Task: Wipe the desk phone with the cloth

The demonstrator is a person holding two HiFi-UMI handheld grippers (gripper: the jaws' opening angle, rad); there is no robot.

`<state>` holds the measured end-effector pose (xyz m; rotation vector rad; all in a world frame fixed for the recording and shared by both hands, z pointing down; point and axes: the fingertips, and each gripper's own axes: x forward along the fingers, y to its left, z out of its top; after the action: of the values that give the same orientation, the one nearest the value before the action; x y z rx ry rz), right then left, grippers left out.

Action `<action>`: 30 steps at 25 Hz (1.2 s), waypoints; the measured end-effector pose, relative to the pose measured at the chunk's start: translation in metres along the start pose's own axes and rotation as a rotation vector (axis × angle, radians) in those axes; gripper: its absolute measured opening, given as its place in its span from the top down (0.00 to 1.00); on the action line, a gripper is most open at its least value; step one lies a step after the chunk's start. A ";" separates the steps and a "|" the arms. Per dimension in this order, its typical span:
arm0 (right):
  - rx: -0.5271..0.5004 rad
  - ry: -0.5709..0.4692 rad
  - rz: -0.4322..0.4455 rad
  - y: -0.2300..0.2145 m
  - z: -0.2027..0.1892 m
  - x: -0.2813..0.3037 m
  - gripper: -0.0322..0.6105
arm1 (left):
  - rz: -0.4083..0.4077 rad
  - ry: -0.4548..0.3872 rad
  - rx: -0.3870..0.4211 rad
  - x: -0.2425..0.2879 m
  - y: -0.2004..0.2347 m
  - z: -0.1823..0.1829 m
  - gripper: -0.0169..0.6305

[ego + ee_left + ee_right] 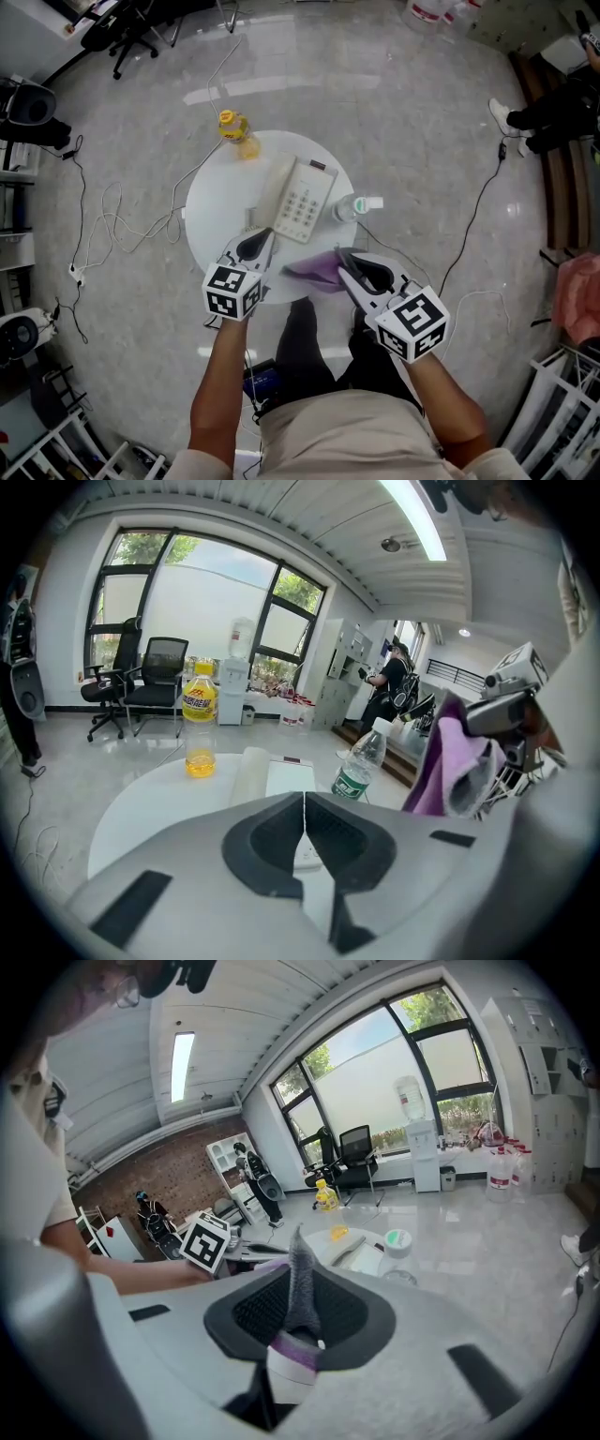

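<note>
With fingers pinching the cloth (314, 270), the right gripper (345, 262) should lay it flat on the desk phone (300, 200); the left gripper (263, 236), closed and empty, may steady it.

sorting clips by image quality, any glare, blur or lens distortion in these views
Head view: sharp, though bright glare streaks the glossy floor beyond the table. Left gripper view: heavy fisheye bending, dark corners, window washed out bright. Right gripper view: same fisheye and dark corners, and the cloth pinched between the jaws looks soft from closeness.
</note>
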<state>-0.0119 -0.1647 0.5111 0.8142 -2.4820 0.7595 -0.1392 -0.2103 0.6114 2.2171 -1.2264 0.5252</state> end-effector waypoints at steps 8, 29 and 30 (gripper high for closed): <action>0.024 0.025 -0.002 -0.010 -0.014 0.005 0.85 | -0.018 0.038 -0.003 0.019 0.001 -0.005 0.96; 0.036 0.062 0.003 -0.021 -0.032 0.017 0.85 | -0.033 0.115 -0.013 0.046 0.007 -0.029 0.96; 0.037 0.063 0.001 -0.022 -0.032 0.017 0.85 | -0.033 0.117 -0.012 0.047 0.007 -0.029 0.96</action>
<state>-0.0039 -0.1668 0.5527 0.7899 -2.4199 0.8213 -0.1233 -0.2255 0.6630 2.1606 -1.1277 0.6230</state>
